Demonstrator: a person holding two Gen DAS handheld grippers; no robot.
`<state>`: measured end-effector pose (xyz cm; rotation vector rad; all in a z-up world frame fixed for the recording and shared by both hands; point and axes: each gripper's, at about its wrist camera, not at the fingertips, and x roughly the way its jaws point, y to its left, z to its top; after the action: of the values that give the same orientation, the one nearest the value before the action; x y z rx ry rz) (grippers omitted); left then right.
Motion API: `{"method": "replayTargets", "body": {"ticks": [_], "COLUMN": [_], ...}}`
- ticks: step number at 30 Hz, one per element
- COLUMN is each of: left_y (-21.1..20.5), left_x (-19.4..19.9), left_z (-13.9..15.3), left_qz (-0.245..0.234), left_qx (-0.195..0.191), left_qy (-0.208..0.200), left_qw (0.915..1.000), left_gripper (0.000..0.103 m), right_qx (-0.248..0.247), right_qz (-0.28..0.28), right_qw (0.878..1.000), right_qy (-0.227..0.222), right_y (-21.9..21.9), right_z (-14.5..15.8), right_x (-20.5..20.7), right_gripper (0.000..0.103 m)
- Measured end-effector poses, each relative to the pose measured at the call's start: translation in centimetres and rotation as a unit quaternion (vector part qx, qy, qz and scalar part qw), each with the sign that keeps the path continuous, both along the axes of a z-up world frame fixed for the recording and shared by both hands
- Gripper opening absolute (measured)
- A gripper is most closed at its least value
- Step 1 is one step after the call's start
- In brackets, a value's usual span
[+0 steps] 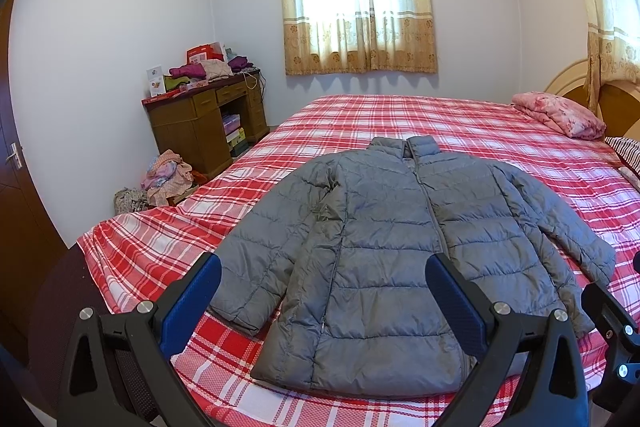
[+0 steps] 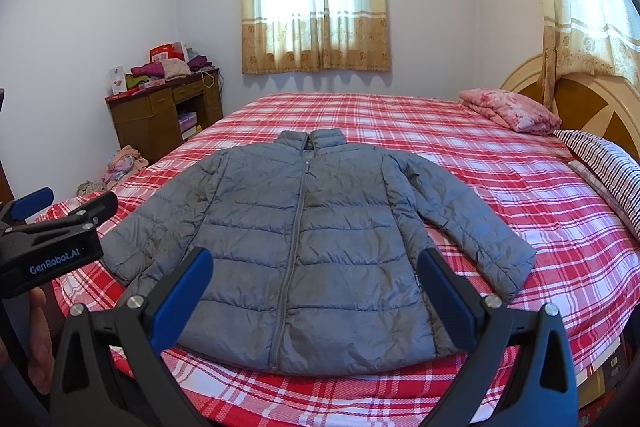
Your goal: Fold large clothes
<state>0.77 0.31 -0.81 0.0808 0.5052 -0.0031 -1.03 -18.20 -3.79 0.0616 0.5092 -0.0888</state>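
Observation:
A grey quilted puffer jacket (image 1: 384, 251) (image 2: 304, 239) lies flat on the bed, front up, zipped, collar toward the window and both sleeves spread out to the sides. My left gripper (image 1: 324, 263) hovers above the jacket's hem, open, its blue pads (image 1: 200, 291) wide apart and holding nothing. My right gripper (image 2: 316, 259) hangs over the hem too, open and empty. In the right wrist view the left gripper's body (image 2: 52, 235) shows at the left edge, held by a hand (image 2: 38, 343).
The bed (image 1: 500, 131) has a red and white plaid cover. A folded pink quilt (image 2: 512, 111) and a striped pillow (image 2: 604, 163) lie by the headboard (image 2: 580, 95). A wooden desk (image 1: 204, 123) piled with clothes stands at the left wall, with clothes heaped on the floor (image 1: 166, 175).

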Motion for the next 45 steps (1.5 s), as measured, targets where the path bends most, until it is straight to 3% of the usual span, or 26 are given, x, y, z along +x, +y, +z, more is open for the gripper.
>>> {"method": "replayTargets", "body": {"ticks": [32, 36, 40, 45], "left_y": [0.0, -0.7, -1.9, -3.9], "left_x": [1.5, 2.8, 5.3, 9.9], "left_z": [-1.6, -2.5, -3.9, -6.0], "left_qz": [0.000, -0.011, -0.020, -0.028], "left_qx": [0.009, 0.024, 0.057, 0.080], "left_qy": [0.027, 0.038, 0.038, 0.048], "left_qw": [0.9996, 0.9989, 0.9975, 0.9953], "left_gripper": [0.102, 0.102, 0.102, 0.102], "right_qx": [0.010, 0.022, 0.050, 0.082], "right_qz": [0.013, 0.017, -0.012, -0.122], "right_qw": [1.000, 0.999, 0.998, 0.988], "right_qy": [0.014, 0.020, 0.030, 0.053], "right_y": [0.5, -1.3, -6.1, -15.9], "right_z": [-1.4, -1.8, -3.0, -6.4], "right_x": [1.0, 1.8, 3.3, 4.5], "right_gripper": [0.103, 0.103, 0.103, 0.101]}}
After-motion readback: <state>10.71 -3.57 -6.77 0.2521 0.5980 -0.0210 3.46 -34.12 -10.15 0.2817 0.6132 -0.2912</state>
